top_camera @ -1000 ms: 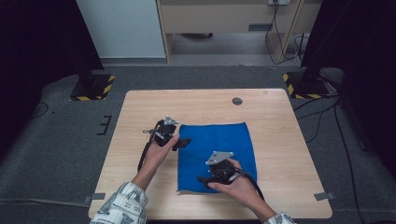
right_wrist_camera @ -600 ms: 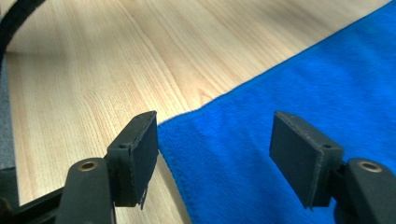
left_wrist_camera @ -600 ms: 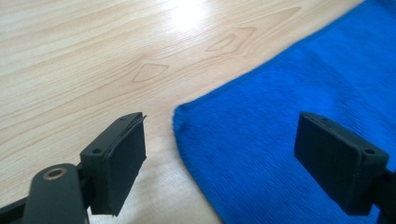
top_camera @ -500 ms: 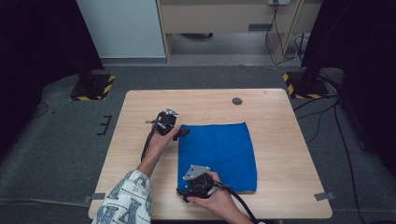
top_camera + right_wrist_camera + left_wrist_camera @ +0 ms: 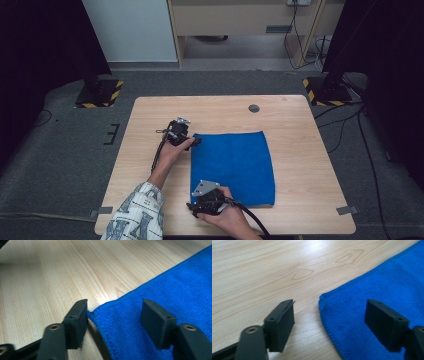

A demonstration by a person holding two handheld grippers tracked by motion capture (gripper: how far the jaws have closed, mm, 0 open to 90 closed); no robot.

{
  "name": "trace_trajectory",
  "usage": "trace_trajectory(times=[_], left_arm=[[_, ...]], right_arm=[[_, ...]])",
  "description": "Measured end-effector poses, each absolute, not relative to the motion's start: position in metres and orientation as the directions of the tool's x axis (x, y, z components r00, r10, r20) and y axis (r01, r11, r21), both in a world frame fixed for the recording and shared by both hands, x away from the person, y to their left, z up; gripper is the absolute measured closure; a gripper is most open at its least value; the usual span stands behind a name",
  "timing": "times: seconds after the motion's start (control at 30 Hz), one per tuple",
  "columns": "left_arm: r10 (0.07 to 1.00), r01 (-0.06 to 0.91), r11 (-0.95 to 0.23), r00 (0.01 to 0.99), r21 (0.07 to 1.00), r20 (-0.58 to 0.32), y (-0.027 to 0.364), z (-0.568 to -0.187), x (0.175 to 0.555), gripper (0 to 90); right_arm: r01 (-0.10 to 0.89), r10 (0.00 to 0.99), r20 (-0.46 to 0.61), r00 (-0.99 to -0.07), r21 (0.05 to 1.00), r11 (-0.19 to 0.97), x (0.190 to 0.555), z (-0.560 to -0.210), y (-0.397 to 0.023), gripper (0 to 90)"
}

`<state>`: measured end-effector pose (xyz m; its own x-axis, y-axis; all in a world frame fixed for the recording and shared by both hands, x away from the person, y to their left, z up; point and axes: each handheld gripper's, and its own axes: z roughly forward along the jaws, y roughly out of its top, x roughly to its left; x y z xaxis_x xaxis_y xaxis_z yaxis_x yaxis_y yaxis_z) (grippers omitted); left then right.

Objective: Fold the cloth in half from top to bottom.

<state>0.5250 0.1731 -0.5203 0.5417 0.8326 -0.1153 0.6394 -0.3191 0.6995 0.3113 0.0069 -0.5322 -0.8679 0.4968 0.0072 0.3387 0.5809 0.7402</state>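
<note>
A blue towel (image 5: 235, 160) lies flat on the wooden table (image 5: 300, 130). My left gripper (image 5: 196, 141) rests at the towel's far left corner. In the left gripper view its jaws (image 5: 329, 310) stand apart and have just been closing, with the corner of the towel (image 5: 382, 285) lying between them and no pad pressing on it. My right gripper (image 5: 192, 204) sits at the near left corner. In the right gripper view it (image 5: 115, 307) straddles the corner of the towel (image 5: 175, 282); its jaws have also been closing, and the cloth is not pinched.
A small dark round grommet (image 5: 254, 108) sits in the table's far right part. Black stands with yellow-and-black striped bases (image 5: 97, 92) (image 5: 325, 87) stand on the floor beyond the table's far corners. A black cable (image 5: 159, 155) trails from the left gripper.
My right gripper has moved left along the towel's near edge to its near left corner. My left gripper has shifted slightly farther away, to the far left corner.
</note>
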Motion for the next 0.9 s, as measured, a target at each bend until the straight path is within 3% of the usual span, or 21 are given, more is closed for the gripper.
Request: trace_trajectory(times=[0.17, 0.2, 0.23, 0.27, 0.3, 0.33, 0.4, 0.47, 0.53, 0.6, 0.67, 0.9], left_arm=[[0.845, 0.636, -0.308, 0.525, 0.708, -0.105, 0.175, -0.527, 0.529, 32.2], [0.847, 0.634, -0.292, 0.519, 0.716, -0.115, 0.175, -0.529, 0.531, 34.9], [0.847, 0.634, -0.292, 0.519, 0.716, -0.115, 0.175, -0.529, 0.531, 36.6], [0.846, 0.625, -0.285, 0.521, 0.727, -0.116, 0.175, -0.531, 0.532, 37.8], [0.846, 0.625, -0.285, 0.521, 0.727, -0.116, 0.175, -0.531, 0.532, 40.4], [0.847, 0.62, -0.283, 0.519, 0.731, -0.112, 0.175, -0.532, 0.533, 40.4], [0.845, 0.615, -0.277, 0.522, 0.738, -0.117, 0.175, -0.533, 0.533, 50.5], [0.84, 0.606, -0.295, 0.532, 0.739, -0.101, 0.174, -0.532, 0.533, 57.1], [0.836, 0.606, -0.298, 0.539, 0.737, -0.105, 0.173, -0.532, 0.533, 70.1], [0.826, 0.607, -0.305, 0.553, 0.734, -0.113, 0.172, -0.532, 0.532, 74.5], [0.82, 0.62, -0.305, 0.557, 0.723, -0.131, 0.172, -0.531, 0.532, 87.3], [0.831, 0.618, -0.298, 0.542, 0.727, -0.121, 0.182, -0.519, 0.529, 88.0]], right_arm=[[0.327, 0.499, -0.008, -0.867, 0.746, 0.58, 0.311, -0.533, 0.006, 47.3], [0.317, 0.495, -0.017, -0.869, 0.749, 0.582, 0.309, -0.533, 0.006, 56.4], [0.317, 0.495, -0.017, -0.869, 0.749, 0.582, 0.309, -0.533, 0.006, 56.4], [0.318, 0.494, -0.01, -0.869, 0.755, 0.574, 0.309, -0.532, 0.006, 69.6], [0.318, 0.494, -0.01, -0.869, 0.755, 0.574, 0.309, -0.532, 0.006, 69.6], [0.313, 0.489, -0.008, -0.872, 0.76, 0.569, 0.309, -0.532, 0.005, 75.6], [0.312, 0.488, -0.003, -0.873, 0.764, 0.564, 0.308, -0.53, 0.003, 84.5], [0.314, 0.487, 0.0, -0.873, 0.764, 0.564, 0.308, -0.53, 0.002, 85.6], [0.319, 0.492, 0.002, -0.871, 0.764, 0.56, 0.308, -0.529, 0.001, 85.7], [0.32, 0.496, 0.0, -0.868, 0.765, 0.56, 0.308, -0.528, 0.0, 85.7], [0.321, 0.505, -0.001, -0.863, 0.772, 0.549, 0.307, -0.526, -0.001, 86.2], [0.317, 0.524, -0.006, -0.852, 0.79, 0.525, 0.303, -0.518, 0.003, 86.2]])
